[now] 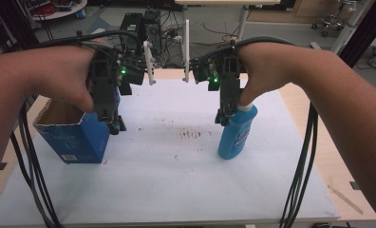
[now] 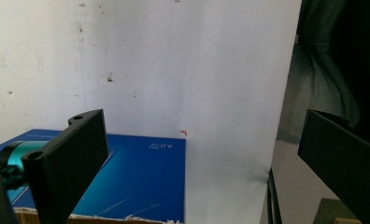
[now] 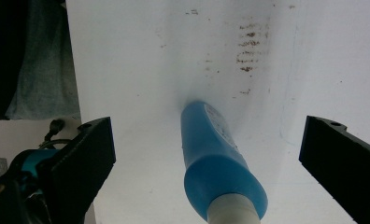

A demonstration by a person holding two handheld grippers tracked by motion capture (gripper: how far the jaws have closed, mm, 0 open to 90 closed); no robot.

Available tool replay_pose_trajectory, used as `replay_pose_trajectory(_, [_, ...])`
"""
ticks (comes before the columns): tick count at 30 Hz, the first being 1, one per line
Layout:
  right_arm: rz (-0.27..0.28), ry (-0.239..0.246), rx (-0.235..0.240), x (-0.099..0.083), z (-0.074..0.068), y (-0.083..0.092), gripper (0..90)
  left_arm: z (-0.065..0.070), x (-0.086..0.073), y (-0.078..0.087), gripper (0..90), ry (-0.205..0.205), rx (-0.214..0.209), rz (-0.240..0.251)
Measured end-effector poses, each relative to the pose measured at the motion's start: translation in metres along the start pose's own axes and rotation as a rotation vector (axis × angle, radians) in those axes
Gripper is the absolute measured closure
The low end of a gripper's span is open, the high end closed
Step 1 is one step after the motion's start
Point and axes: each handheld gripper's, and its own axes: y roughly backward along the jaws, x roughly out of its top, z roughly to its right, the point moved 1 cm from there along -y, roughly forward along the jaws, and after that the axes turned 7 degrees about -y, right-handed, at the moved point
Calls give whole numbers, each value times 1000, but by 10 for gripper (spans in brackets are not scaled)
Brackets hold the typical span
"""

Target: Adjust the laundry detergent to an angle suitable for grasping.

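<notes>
Left tongs (image 2: 192,163): spread wide, empty, above blue box (image 1: 77,135), frame left.
Right tongs (image 3: 206,158): spread wide, empty, straddling upright blue bottle (image 3: 218,158), centre-right.

bottle (image 1: 237,135): glossy blue plastic | box (image 1: 77,135): blue cardboard, torn raw edge | sheet (image 1: 167,180): matt white, stained | jaws: matt black

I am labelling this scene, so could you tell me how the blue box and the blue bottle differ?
The box is squarish cardboard with flat sides, and its top is open; the bottle is a slim rounded shape closed by a white cap. The box stands at the left of the white sheet under the left gripper; the bottle stands at the right, under the right gripper. Both are blue, upright, and ungripped.
</notes>
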Motion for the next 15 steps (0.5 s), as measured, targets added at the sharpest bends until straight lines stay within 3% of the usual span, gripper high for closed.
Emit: replay_pose_trajectory(15, [-4,5,2,-1,-2,0,27,-1,2,-3,17,-2,-4,-1])
